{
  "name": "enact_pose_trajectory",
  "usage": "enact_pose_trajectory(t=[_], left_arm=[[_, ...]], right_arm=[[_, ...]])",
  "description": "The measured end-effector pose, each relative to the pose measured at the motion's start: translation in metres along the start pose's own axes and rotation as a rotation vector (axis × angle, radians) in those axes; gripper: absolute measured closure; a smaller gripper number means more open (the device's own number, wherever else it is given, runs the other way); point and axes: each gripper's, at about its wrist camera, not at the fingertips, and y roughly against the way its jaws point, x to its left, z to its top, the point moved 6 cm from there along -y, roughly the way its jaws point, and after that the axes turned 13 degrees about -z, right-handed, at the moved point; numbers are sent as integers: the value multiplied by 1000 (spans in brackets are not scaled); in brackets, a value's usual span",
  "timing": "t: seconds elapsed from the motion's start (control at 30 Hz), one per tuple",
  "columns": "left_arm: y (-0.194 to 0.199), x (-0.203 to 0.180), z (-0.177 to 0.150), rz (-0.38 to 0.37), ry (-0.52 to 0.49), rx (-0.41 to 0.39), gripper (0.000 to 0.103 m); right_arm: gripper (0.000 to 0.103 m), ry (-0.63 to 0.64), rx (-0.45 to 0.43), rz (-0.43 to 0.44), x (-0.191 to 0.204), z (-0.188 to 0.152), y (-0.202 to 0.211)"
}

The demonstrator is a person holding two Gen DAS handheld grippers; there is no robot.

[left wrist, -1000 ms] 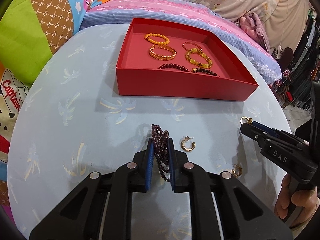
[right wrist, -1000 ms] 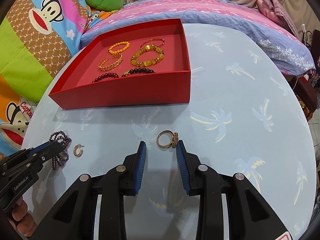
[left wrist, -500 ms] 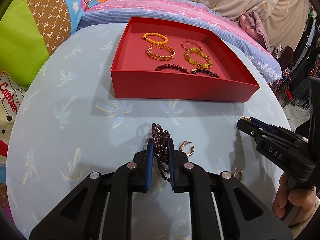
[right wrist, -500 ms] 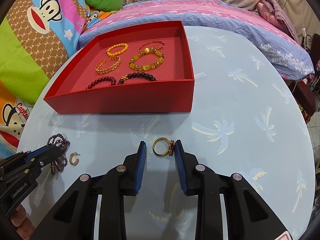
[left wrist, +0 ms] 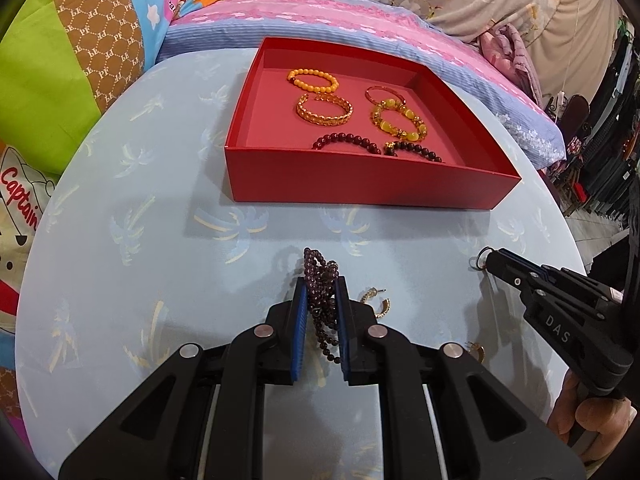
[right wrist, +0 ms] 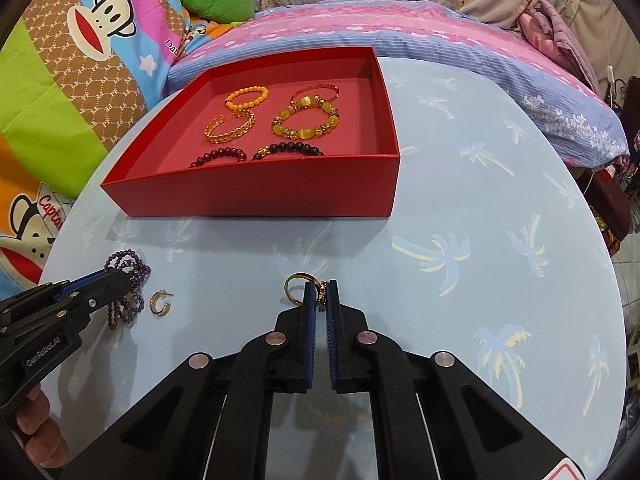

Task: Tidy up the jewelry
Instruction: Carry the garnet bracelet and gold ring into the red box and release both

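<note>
My right tongs (right wrist: 321,300) have just closed; a second ago the jaws stood apart on either side of the gold ring (right wrist: 298,289), now the blue pads are pinched together on its ornamented edge, with the plain hoop jutting out past the left pad; judgement: the ring is gripped and ready to lift, though the hold is on one edge only and could slip; my left tongs (left wrist: 321,312) are unchanged, nearly shut on the purple bead strand (left wrist: 320,280), whose loops bunch above the pads and trail down between them; both pieces sit low over the pale blue tabletop (right wrist: 460,208), in front of the red tray (right wrist: 256,196); the tray already holds several bracelets, its right portion bare; two gold hoop earrings lie loose on the tabletop, one (left wrist: 376,304) just right of my left tongs, another (left wrist: 477,351) nearer its edge; judgement: two pieces in hand, both earrings yet to go in.
</note>
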Motion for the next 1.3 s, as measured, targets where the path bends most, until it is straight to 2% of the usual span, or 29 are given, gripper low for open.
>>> enact_pose_trajectory(t=[0.47, 0.67, 1.03, 1.3], left_arm=[[20, -12, 12, -32, -6, -42, 90], [31, -22, 25, -54, -25, -73, 90], [36, -32, 80, -86, -55, -145, 90], [12, -38, 117, -92, -84, -155, 90]], right_arm=[[98, -27, -46, 67, 2, 9, 30], [98, -40, -78, 93, 1, 22, 44], [98, -63, -122, 121, -1, 65, 44], [98, -68, -129, 106, 0, 97, 23]])
